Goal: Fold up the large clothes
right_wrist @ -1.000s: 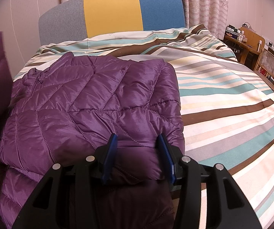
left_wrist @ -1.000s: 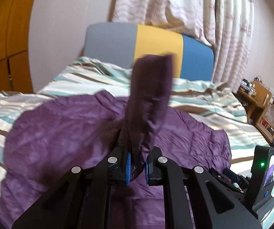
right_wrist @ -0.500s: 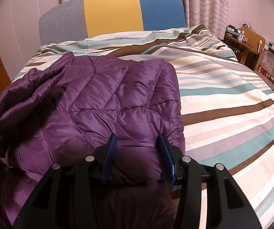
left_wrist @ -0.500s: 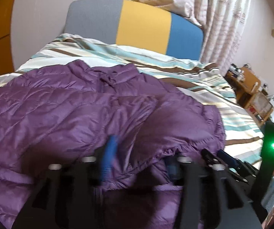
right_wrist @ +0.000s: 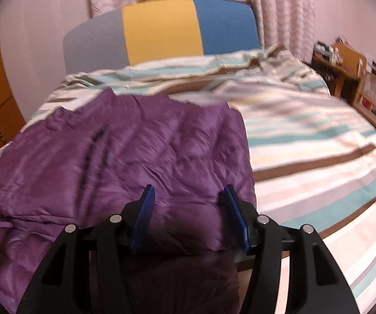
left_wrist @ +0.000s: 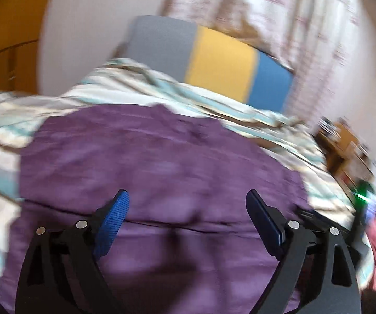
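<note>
left wrist view: left tool (left_wrist: 186, 201) jaws opening wide, nothing clamped, above purple jacket (left_wrist: 161, 162) lying on striped bed (left_wrist: 279, 128). right tool (right_wrist: 188, 193) jaws opening, straddling jacket's folded edge.

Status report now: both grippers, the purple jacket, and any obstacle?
Left gripper opening, empty. Right gripper opening over purple jacket. Jacket flat on striped bed. No obstacle seen.

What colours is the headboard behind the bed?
The headboard has three panels: grey, yellow and blue, left to right. It shows best in the right wrist view.
</note>
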Action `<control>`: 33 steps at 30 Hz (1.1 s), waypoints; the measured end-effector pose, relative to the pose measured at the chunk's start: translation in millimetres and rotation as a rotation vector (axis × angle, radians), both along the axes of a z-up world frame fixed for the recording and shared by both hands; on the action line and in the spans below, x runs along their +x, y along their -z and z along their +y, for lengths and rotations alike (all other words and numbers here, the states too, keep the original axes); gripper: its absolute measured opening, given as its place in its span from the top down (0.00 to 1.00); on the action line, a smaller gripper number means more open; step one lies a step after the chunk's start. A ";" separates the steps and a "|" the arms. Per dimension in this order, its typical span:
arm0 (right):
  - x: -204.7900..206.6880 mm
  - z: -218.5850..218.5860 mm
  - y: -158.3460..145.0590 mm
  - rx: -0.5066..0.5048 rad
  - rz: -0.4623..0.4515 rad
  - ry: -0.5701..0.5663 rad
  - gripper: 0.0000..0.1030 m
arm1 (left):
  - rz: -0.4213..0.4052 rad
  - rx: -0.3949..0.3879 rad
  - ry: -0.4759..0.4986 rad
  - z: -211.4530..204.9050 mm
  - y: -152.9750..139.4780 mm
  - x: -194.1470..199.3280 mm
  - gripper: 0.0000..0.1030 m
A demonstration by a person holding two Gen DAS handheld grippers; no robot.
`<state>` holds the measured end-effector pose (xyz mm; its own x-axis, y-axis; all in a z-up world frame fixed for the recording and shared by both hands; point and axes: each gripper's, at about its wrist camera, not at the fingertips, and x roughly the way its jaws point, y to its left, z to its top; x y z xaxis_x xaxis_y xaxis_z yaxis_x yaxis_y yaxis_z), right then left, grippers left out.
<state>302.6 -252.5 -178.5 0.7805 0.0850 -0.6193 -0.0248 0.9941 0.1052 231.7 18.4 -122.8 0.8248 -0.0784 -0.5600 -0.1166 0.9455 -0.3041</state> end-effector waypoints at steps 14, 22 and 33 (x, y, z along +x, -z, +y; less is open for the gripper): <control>50.9 114.8 -19.6 0.017 0.054 -0.253 0.49 | 0.187 0.070 -0.199 94.1 44.0 42.1 0.20; 58.9 117.0 19.4 -0.059 0.088 -0.216 0.46 | 0.224 0.064 -0.194 97.4 59.1 49.3 0.21; 51.4 108.8 18.9 -0.050 0.068 -0.215 0.43 | 0.168 0.067 -0.167 79.2 10.6 56.5 0.21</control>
<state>353.9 -143.7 -197.4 0.7040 0.2126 -0.6777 -0.2314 0.9707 0.0642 288.2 97.6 -133.4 0.7182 0.0933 -0.6896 -0.3168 0.9262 -0.2046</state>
